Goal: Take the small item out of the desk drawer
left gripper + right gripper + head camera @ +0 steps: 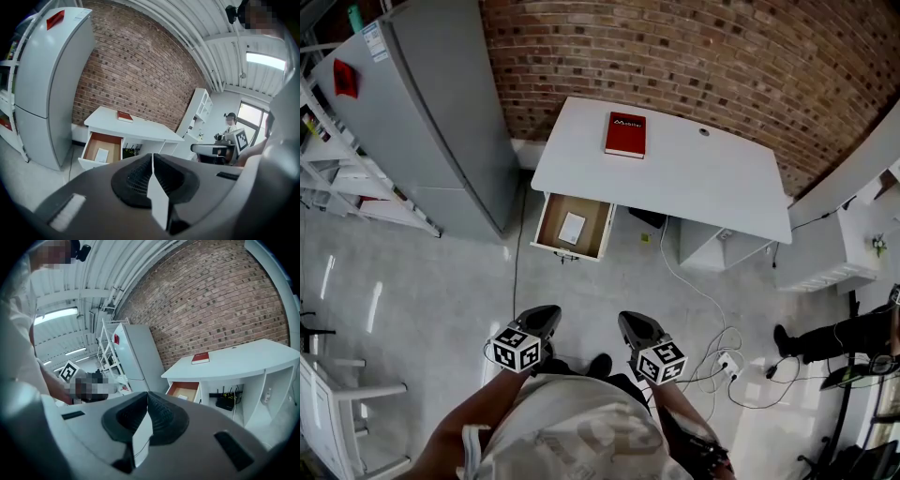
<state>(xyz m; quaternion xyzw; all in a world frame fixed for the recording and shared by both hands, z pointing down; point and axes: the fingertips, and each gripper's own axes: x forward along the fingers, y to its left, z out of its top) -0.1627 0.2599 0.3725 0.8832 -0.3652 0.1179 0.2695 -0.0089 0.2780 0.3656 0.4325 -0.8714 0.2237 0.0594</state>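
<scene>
Status: early, approach not yet made.

The white curved-top desk point(694, 178) stood against the brick wall, with a red hardcover book point(625, 134) lying on its top. Under the desk's left end, the wood-lined white drawer point(546, 223) was already pulled out, so the opening step appeared done. The small flat white item point(572, 228) lay on the drawer floor, toward the middle, untouched and apart from the drawer walls.

Both tools were well apart from the desk and held close in front of the person's body. On the left gripper point(547, 313) the jaws were pressed together with nothing between them, as its own view confirmed. On the right gripper point(630, 322) the jaws were likewise closed and empty. A tall grey refrigerator point(441, 112) stood to the left of the desk, clear of the drawer's path.

Remaining, by judgement:
- walk up to the desk
- part one gripper's jaws
- reach into the drawer and pinch the item, which, being thin and flat, would likely need an edge pick
- lift it clear of the drawer
</scene>
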